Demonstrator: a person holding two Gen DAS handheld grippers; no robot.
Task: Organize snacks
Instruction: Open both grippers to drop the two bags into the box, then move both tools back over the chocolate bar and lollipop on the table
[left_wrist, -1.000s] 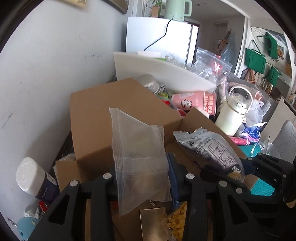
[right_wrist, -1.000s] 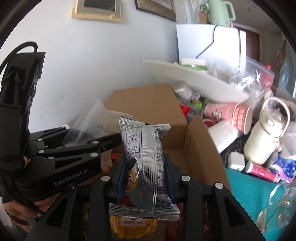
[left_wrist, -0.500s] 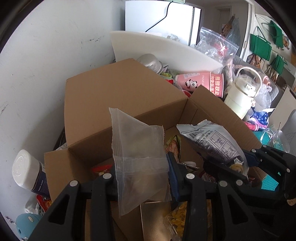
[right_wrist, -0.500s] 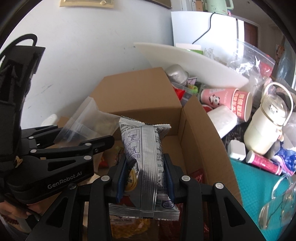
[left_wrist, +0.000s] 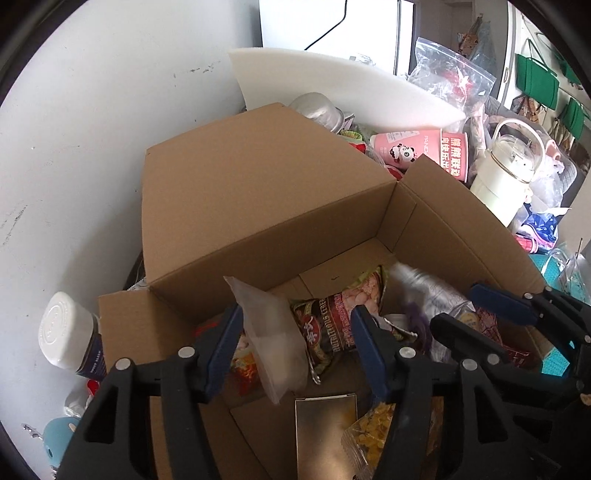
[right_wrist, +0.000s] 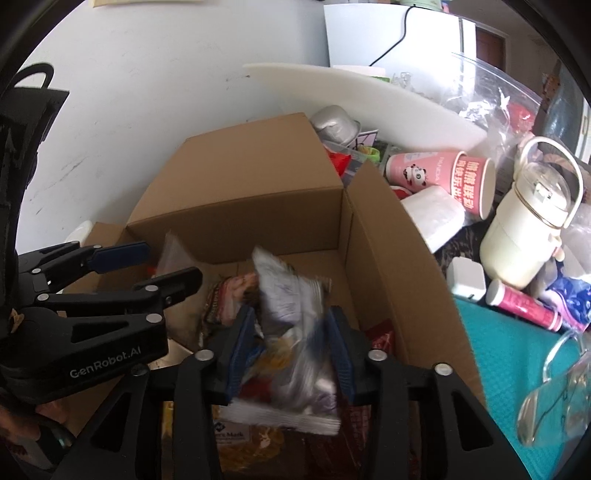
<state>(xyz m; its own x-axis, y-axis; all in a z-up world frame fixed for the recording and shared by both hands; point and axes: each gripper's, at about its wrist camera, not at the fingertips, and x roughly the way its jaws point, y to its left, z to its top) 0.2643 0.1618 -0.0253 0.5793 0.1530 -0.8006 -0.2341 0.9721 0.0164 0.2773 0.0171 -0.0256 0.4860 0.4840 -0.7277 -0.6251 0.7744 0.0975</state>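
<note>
**Both grippers let go over the cardboard box**

At the far left, a white-capped jar (left_wrist: 70, 334) lies beside the box's outer flap, against the white wall. Your left gripper (left_wrist: 295, 343) hangs over the open cardboard box (left_wrist: 258, 192) with its jaws opening: the clear plastic bag (left_wrist: 275, 339) stands between them, nearer the left blue pad, and the right pad is clear of it. Beneath lies a dark red snack packet (left_wrist: 332, 325) on the box floor, with a pouch of yellow snacks (left_wrist: 373, 432) nearer you.

Your right gripper (right_wrist: 291, 347) is also opening over the box. The silver snack packet (right_wrist: 291, 321) is motion-blurred between its blue pads; whether they touch it you cannot tell.

Right of the box, outside it, lie a pink panda cup (right_wrist: 443, 177) on its side, a cream kettle (right_wrist: 528, 229) and a pink tube (right_wrist: 524, 304) at the edge of a teal mat (right_wrist: 517, 369).
</note>
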